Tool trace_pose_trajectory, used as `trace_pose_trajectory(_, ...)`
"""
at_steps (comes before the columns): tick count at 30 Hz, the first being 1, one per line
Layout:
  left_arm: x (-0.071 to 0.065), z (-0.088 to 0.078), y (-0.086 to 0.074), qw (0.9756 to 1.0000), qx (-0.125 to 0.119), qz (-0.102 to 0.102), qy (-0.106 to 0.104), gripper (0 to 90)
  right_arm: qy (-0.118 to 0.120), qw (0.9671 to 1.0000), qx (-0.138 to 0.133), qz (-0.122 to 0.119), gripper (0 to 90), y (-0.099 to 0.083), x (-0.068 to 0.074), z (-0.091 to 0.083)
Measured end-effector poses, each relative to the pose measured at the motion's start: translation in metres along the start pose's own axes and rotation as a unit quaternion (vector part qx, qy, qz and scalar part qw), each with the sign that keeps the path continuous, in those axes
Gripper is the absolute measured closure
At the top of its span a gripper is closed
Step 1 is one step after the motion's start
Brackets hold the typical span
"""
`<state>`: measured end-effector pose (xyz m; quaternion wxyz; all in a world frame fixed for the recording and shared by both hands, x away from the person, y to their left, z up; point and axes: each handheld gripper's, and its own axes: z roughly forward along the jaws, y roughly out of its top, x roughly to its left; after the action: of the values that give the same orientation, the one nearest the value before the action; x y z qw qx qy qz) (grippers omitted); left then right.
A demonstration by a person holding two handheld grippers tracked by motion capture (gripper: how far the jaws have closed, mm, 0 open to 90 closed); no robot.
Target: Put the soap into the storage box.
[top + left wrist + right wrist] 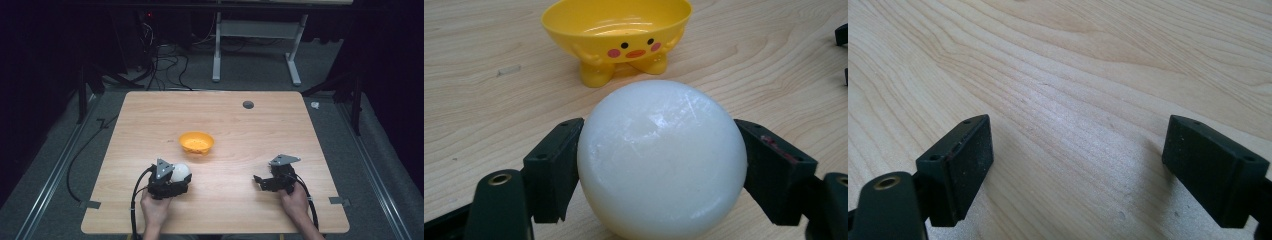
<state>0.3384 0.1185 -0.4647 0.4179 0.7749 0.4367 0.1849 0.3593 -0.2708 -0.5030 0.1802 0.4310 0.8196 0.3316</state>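
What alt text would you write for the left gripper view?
A white ball sits between the two black jaws of the left tongs, which touch its sides. Behind it, a yellow bowl with a duck face stands on the wooden table.

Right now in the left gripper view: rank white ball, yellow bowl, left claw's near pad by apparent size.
1. white ball, though it sits nearest the camera, which inflates it.
2. yellow bowl, farther off, so its true size versus the ball is unsure.
3. pad of the left claw, clearly smallest.
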Motion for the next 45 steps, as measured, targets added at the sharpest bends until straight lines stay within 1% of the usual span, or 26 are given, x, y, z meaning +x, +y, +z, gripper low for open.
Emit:
trace_pose_trajectory(11,-0.002,-0.003,0.015,0.9999,-0.008,0.007,-0.012,24.3,0.000,1.0000,0.000,0.000,13.7,0.000,0.000,0.000)
trace_pose_trajectory(15,-0.003,-0.004,0.020,0.9997,-0.016,0.008,-0.014,24.3,0.000,1.0000,0.000,-0.001,13.7,0.000,0.000,0.000)
trace_pose_trajectory(22,-0.002,-0.004,0.027,0.9997,-0.014,0.012,-0.018,24.3,0.000,1.0000,0.000,0.000,13.7,0.000,0.000,0.000)
trace_pose_trajectory(28,-0.001,-0.005,0.039,0.9994,-0.019,0.019,-0.022,24.3,0.000,1.0000,0.000,0.000,13.7,0.000,0.000,0.000)
trace_pose_trajectory(32,0.000,-0.005,0.041,0.9993,-0.025,0.014,-0.024,24.3,0.000,1.0000,0.000,-0.001,13.7,0.000,0.000,0.000)
trace_pose_trajectory(33,0.002,-0.004,0.042,0.9993,-0.028,0.009,-0.025,24.3,0.000,1.0000,0.000,0.000,13.7,0.000,0.000,0.000)
trace_pose_trajectory(35,0.002,-0.004,0.042,0.9993,-0.027,0.009,-0.025,24.3,0.000,1.0000,0.000,0.000,13.7,0.000,0.000,0.000)
trace_pose_trajectory(37,0.002,-0.004,0.046,0.9993,-0.024,0.014,-0.025,24.3,0.000,1.0000,0.000,-0.001,13.7,0.000,0.000,0.000)
trace_pose_trajectory(38,0.002,-0.004,0.046,0.9993,-0.024,0.014,-0.025,24.3,0.000,1.0000,0.000,0.000,13.7,0.000,0.000,0.000)
trace_pose_trajectory(41,0.001,-0.004,0.053,0.9991,-0.026,0.019,-0.027,24.3,0.000,1.0000,0.002,-0.001,13.7,0.000,0.000,0.000)
trace_pose_trajectory(44,0.001,-0.003,0.056,0.9990,-0.027,0.020,-0.028,24.3,0.000,1.0000,0.001,0.000,13.7,0.000,0.000,0.000)
trace_pose_trajectory(45,0.001,-0.002,0.059,0.9990,-0.027,0.021,-0.027,24.3,-0.001,1.0000,0.002,0.000,13.7,0.000,0.000,0.000)
